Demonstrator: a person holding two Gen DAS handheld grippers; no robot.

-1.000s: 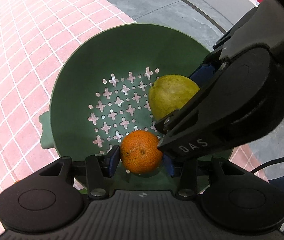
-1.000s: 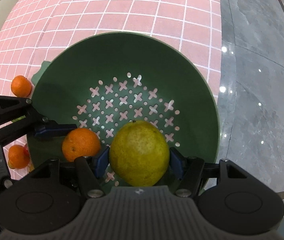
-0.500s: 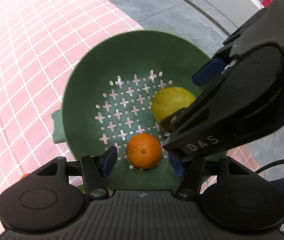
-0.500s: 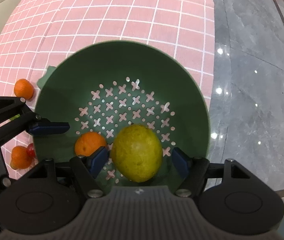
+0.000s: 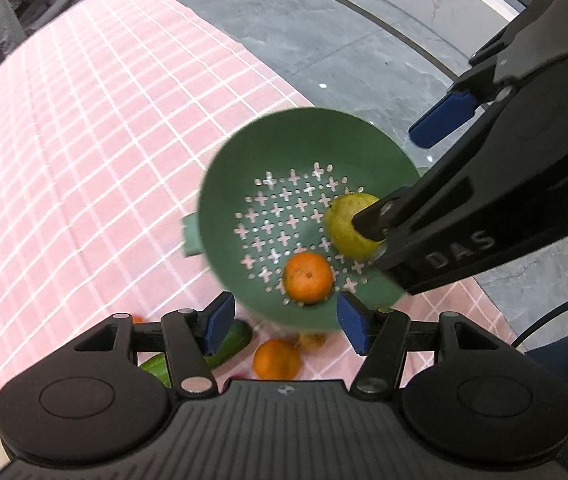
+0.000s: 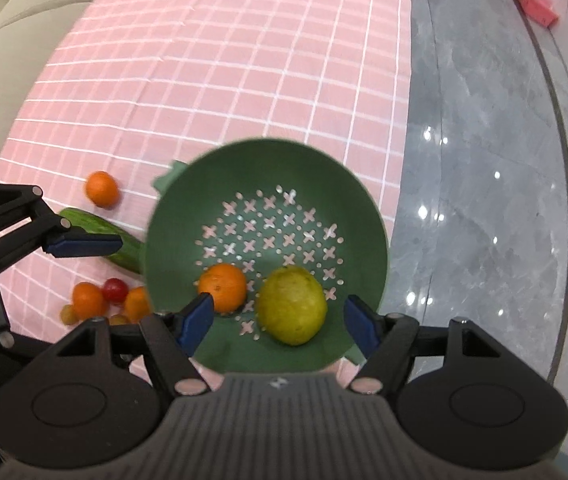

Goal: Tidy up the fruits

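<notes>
Cherry tomato (image 6: 115, 289) in R view only

Surface (image 6: 483, 160): grey marbled stone, glossy, with a dark curved inlay line.

Cloth (image 6: 224, 60): pink with a white grid, laid flat over most of the surface; its right edge leaves the stone bare.

Colander (image 6: 355, 208): green, cross-shaped perforations, stands on the cloth at its right edge. All places below are given from it.

- Cucumber (image 6: 124, 248): touching or just beside its left wall.
- Single orange (image 6: 102, 188): left, beyond the cucumber.
- Cluster at lower left: two oranges (image 6: 86, 300), one red cherry tomato (image 6: 115, 290), some small yellowish fruits (image 6: 68, 314), close together.
</notes>
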